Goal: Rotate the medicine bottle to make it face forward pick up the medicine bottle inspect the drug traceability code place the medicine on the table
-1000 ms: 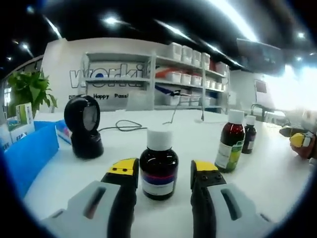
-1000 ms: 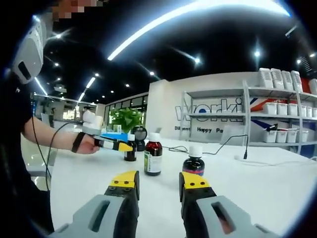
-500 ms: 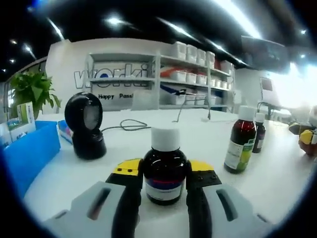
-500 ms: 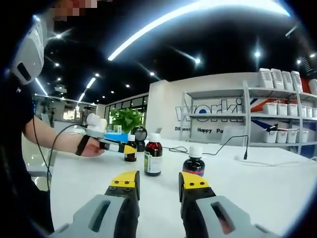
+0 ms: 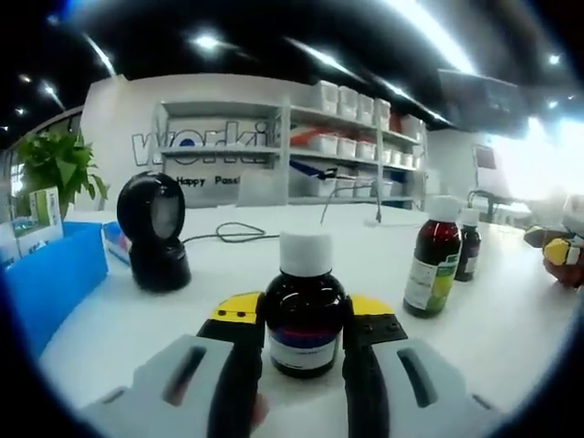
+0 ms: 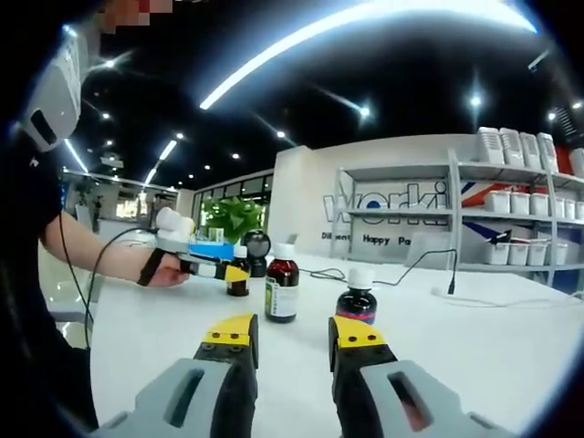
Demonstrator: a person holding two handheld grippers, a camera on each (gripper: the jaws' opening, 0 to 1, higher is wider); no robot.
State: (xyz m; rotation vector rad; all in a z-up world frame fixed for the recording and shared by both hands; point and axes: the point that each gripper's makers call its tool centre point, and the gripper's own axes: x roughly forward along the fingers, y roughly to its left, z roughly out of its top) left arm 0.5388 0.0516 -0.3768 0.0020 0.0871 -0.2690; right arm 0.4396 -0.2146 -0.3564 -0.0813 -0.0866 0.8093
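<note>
- The medicine bottle (image 5: 304, 313) is a squat, round, dark amber glass bottle with a white screw cap and a white label carrying a dark band; it stands upright on the smooth white desk (image 5: 228, 274).
- The left claw (image 5: 304, 319), grey-bodied with yellow tips, is clamped on the medicine bottle, one jaw pressed to each side of it. In the right gripper view the same claw (image 6: 235, 272) shows far off, held by a person's hand (image 6: 164, 269).
- A second bottle (image 5: 431, 258), taller, holds dark red liquid and wears a green and white label; a smaller dark bottle (image 5: 465, 244) stands just behind it. Both have white caps.
- A glossy black scanner (image 5: 153, 230) with a rounded head sits to the left, near a blue bin (image 5: 55, 274) whose contents I cannot make out.
- The right claw (image 6: 290, 339) hangs above the desk with its jaws apart, nothing between them.
- A second ago the left jaws stood apart beside the bottle; half a second ago they had closed on it, and the hold is unchanged now.
</note>
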